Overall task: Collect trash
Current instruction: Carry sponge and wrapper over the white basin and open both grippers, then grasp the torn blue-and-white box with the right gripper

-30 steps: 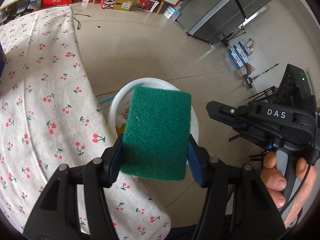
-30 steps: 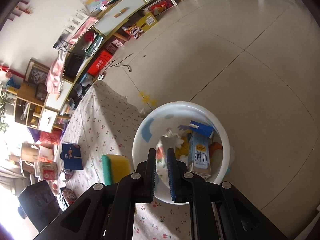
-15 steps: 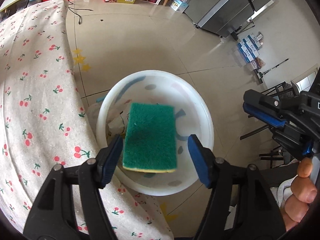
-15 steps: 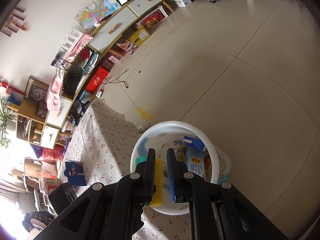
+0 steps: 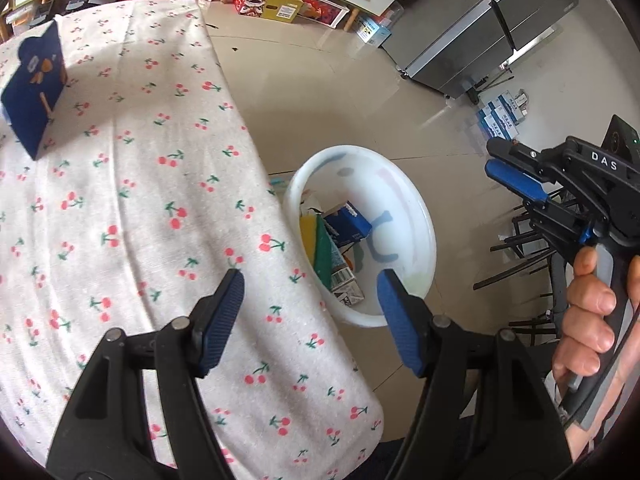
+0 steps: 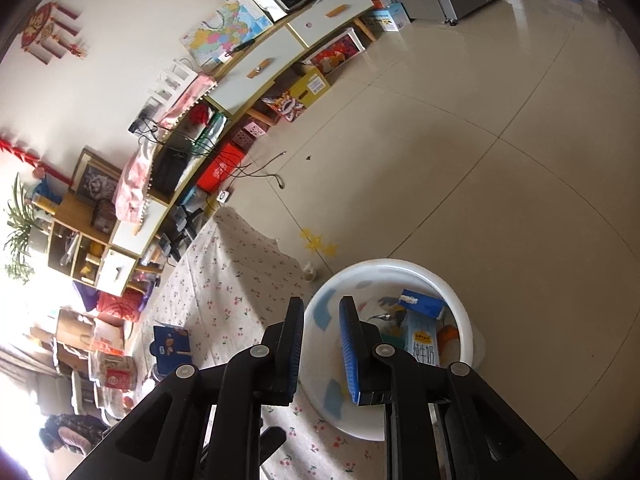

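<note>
We see the green-and-yellow scouring sponge (image 5: 319, 246) lying on edge inside the round white plastic basin (image 5: 420, 216), ahead of and well apart from the left gripper (image 5: 310, 312), a little toward its right finger rather than its left. It leans against a blue-and-white milk carton (image 5: 347, 227) among the other rubbish in the basin, and nothing grips it. The left gripper's fingers (image 5: 224, 312) are spread wide with nothing between them; they have just been opening, and they touch nothing we can make out. Under and beyond the left finger lies the worktop's white cloth printed with red cherries (image 5: 140, 200), with a dark blue carton (image 5: 34, 88) standing far off beyond that finger. The basin sits on the tiled floor just past the cloth's hanging edge. The right gripper (image 6: 320, 344) shows its blue-padded fingers (image 6: 349, 352) parted by a narrow gap, empty, having just been opening a little; the basin (image 6: 456, 304) lies beyond and below them, mostly past the right finger, with the milk carton (image 6: 422, 344) in it. In the left wrist view a hand (image 5: 592, 320) grasps the right gripper's handle, off beyond the left gripper's right finger.
</note>
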A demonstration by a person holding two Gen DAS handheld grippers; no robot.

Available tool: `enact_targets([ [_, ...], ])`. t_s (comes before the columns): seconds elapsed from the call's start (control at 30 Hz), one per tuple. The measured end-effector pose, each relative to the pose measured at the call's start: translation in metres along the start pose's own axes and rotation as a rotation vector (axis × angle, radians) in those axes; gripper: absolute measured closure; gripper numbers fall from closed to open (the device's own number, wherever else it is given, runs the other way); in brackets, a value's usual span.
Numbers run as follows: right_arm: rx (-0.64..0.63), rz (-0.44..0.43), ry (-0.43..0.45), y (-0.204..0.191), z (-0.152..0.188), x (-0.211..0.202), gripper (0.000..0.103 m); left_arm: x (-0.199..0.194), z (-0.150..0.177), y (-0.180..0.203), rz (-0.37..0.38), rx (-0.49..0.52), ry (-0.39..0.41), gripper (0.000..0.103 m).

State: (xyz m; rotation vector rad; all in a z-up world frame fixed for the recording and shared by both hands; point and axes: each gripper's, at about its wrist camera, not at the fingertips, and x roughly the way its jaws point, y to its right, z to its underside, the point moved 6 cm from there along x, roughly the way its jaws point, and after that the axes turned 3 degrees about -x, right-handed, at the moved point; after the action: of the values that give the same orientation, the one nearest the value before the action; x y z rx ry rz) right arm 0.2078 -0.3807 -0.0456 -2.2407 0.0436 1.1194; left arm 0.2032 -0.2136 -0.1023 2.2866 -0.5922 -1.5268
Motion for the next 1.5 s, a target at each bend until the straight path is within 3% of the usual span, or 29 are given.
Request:
enact_targets([
  [0.07, -0.037, 0.000, 0.000, -0.010, 0.002, 0.002, 0.077, -0.014, 0.000, -0.010, -0.035, 0.010, 0.021, 0.033],
  [0.3, -0.204, 0.026, -0.021, -0.052, 0.014, 0.018, 0.074, -0.064, 0.000, -0.061, -0.135, -0.014, 0.075, 0.033],
  [0.63, -0.409, 0.061, -0.068, -0.110, 0.047, 0.049, 0.065, -0.149, -0.018, -0.176, -0.321, -0.150, 0.177, 0.033],
  [0.83, -0.592, 0.063, -0.108, -0.164, 0.088, 0.076, 0.055, -0.166, -0.006, -0.224, -0.268, -0.347, 0.206, 0.033],
  [0.93, -0.645, 0.062, -0.129, -0.186, 0.105, 0.092, 0.053, -0.173, 0.003, -0.239, -0.287, -0.396, 0.211, 0.033],
  [1.1, -0.699, 0.064, -0.136, -0.215, 0.127, 0.116, 0.050, -0.193, 0.006, -0.261, -0.361, -0.429, 0.245, 0.033],
  [1.2, -0.720, 0.045, -0.149, -0.233, 0.143, 0.133, 0.049, -0.195, 0.009, -0.272, -0.352, -0.447, 0.222, 0.033],
  [1.5, -0.868, 0.089, -0.060, -0.276, 0.175, 0.164, 0.044, -0.215, 0.014, -0.293, -0.422, -0.467, 0.232, 0.033],
])
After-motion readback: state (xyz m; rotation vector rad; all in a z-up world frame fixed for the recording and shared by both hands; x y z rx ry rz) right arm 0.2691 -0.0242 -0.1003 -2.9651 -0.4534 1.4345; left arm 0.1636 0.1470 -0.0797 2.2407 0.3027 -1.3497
